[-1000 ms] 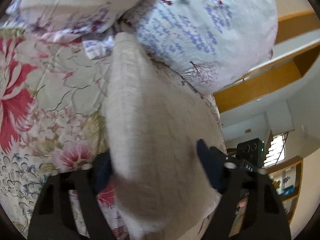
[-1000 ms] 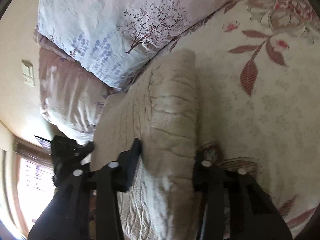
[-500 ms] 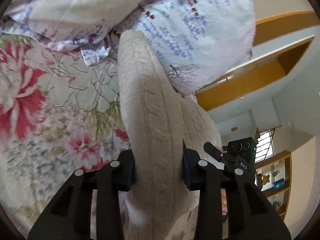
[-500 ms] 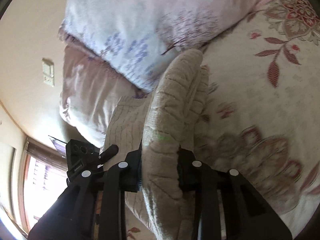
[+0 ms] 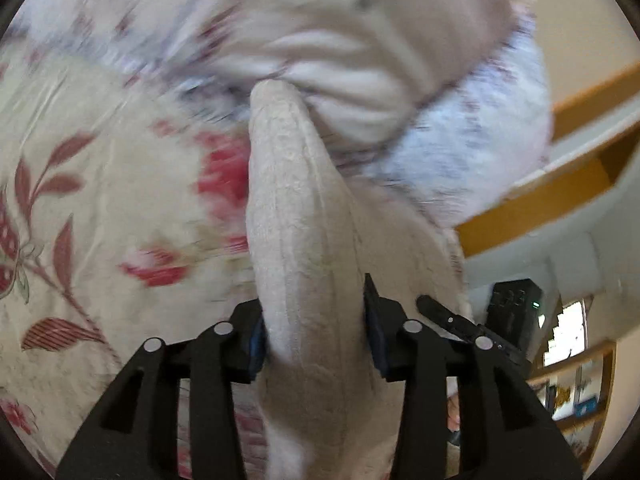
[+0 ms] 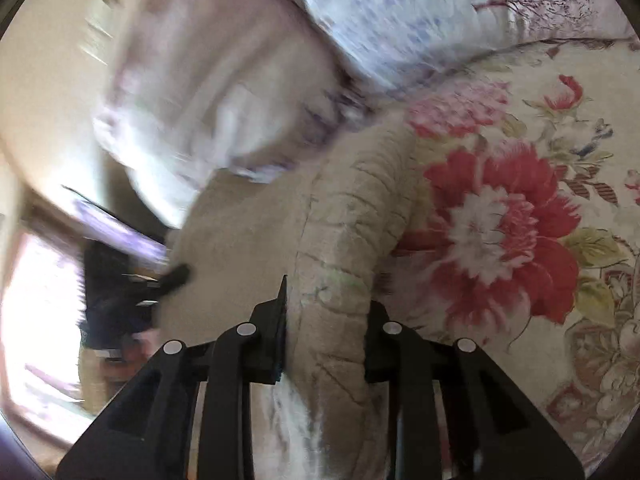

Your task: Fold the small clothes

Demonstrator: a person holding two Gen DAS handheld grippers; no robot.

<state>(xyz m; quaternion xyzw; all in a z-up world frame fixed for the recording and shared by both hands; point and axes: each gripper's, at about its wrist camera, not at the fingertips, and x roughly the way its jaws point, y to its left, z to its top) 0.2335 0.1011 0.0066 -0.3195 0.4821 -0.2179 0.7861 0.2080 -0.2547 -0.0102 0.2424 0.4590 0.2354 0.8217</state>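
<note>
Left wrist view: the left claw [image 5: 314,334], jaws easing apart, grips a bunched edge of the cream knit garment [image 5: 288,208] above the floral bed [image 5: 80,152].

Right wrist view: the right claw [image 6: 326,334], jaws also easing, pinches another edge [image 6: 352,240]. A fold seems mid-carry; next, lay it flat.

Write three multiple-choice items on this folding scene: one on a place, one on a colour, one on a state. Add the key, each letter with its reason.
1. Where does the knit garment lie?
A. On a floral bedspread
B. In a drawer
C. On a chair

2. What colour is the garment?
A. Navy
B. Beige
C. Black

3. What sits between the fingers of the left hand-held gripper?
A. Nothing
B. A fold of the garment
C. A pillow corner

Key: A, flowers and leaves show on the cloth beside it; B, its cable knit is pale beige in both views; B, cloth fills the gap, and the right hand-held gripper holds a fold likewise.
</note>
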